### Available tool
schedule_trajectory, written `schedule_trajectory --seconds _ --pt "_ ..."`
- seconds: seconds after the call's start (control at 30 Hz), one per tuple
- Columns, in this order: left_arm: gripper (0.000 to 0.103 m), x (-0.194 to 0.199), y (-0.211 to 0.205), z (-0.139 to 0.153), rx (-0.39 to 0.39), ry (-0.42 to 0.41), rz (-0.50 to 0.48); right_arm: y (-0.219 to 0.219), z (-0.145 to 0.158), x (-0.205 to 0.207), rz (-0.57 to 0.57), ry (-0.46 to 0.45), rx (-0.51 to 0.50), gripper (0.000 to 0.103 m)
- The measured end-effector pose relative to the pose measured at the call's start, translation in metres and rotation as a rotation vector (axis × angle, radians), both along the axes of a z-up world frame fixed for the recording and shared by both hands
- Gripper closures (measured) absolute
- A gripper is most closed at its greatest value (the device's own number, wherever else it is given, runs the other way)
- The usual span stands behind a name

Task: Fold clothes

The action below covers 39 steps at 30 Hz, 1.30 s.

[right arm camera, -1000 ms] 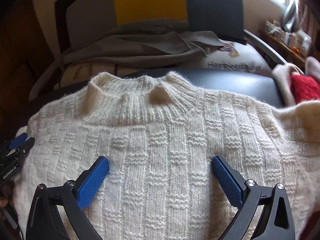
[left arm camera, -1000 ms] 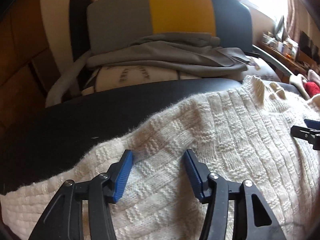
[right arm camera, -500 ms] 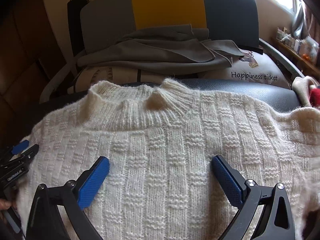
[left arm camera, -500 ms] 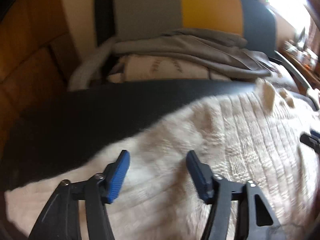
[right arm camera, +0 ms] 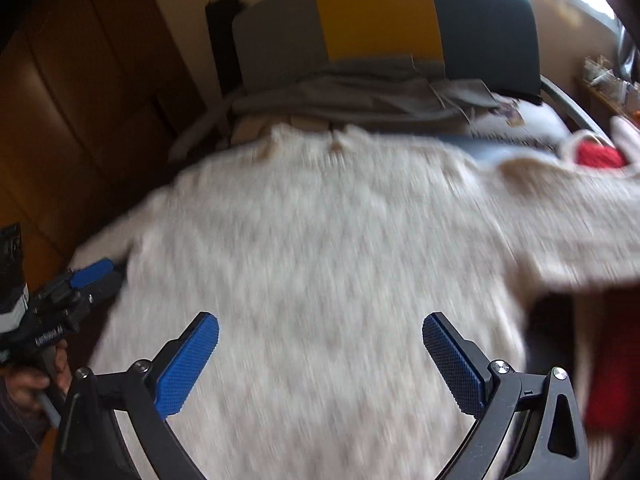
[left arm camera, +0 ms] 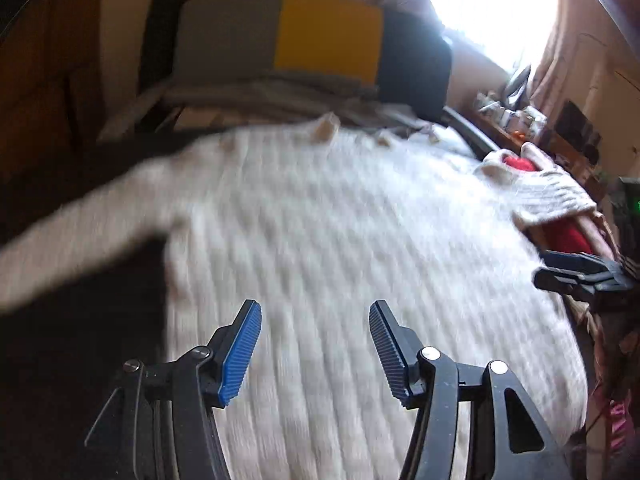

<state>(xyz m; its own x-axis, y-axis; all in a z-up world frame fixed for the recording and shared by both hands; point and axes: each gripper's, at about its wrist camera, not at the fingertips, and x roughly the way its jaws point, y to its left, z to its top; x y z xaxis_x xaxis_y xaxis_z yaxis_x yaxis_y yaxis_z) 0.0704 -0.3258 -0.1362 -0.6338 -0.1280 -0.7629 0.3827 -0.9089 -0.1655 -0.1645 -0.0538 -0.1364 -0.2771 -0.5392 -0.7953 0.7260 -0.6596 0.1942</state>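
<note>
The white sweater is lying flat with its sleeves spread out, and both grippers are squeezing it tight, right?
Not quite. The white sweater does lie flat with its sleeves spread out, but neither gripper squeezes it. In the left wrist view the left gripper is open above the knit, and in the right wrist view the right gripper is open too, holding nothing.

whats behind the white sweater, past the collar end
Past the collar of the white sweater lies a heap of grey clothes on a printed cushion, backed by a grey, yellow and dark blue chair back. The sweater covers the heap's lower front.
</note>
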Motion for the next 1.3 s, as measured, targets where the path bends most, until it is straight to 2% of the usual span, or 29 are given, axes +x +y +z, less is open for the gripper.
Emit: schedule_trajectory --seconds 0.13,0.2,0.37,0.5,0.6,0.77,0.93,1.0,1.1,1.2,1.3 --pt "0.046 0.034 0.004 -0.023 -0.02 -0.076 0.072 0.037 -0.03 0.031 -0.036 -0.035 0.092 0.0" --pt "0.046 0.053 0.005 -0.03 -0.035 -0.069 0.082 0.049 -0.042 0.039 -0.057 -0.031 0.115 0.0" --pt "0.045 0.065 0.016 -0.031 -0.096 -0.068 0.082 0.07 -0.051 0.063 -0.065 0.021 0.099 0.0" --pt "0.044 0.063 0.014 -0.029 -0.084 -0.06 0.119 0.08 -0.055 0.073 -0.051 0.075 0.066 0.0" --pt "0.045 0.05 0.017 -0.019 -0.108 -0.063 0.146 0.087 -0.057 0.075 -0.059 0.103 0.015 0.0" --pt "0.044 0.017 0.047 0.0 -0.167 0.036 0.038 0.09 -0.059 0.083 -0.049 0.164 -0.026 0.0" --pt "0.044 -0.032 0.061 -0.015 -0.137 -0.03 -0.056 0.105 -0.04 0.069 -0.064 0.053 -0.051 0.0" --pt "0.043 -0.038 0.058 -0.025 -0.1 -0.039 -0.042 0.136 -0.017 0.045 -0.136 0.021 -0.161 0.0" --pt "0.042 -0.033 0.057 -0.027 -0.078 -0.003 -0.027 0.189 0.022 0.007 -0.258 -0.022 -0.351 0.0" --pt "0.041 -0.032 0.056 -0.028 -0.072 0.009 -0.022 0.266 0.056 -0.049 -0.46 -0.065 -0.602 0.0" --pt "0.039 -0.031 0.062 -0.029 -0.091 0.006 -0.017 0.33 0.071 -0.105 -0.691 -0.098 -0.758 0.0"
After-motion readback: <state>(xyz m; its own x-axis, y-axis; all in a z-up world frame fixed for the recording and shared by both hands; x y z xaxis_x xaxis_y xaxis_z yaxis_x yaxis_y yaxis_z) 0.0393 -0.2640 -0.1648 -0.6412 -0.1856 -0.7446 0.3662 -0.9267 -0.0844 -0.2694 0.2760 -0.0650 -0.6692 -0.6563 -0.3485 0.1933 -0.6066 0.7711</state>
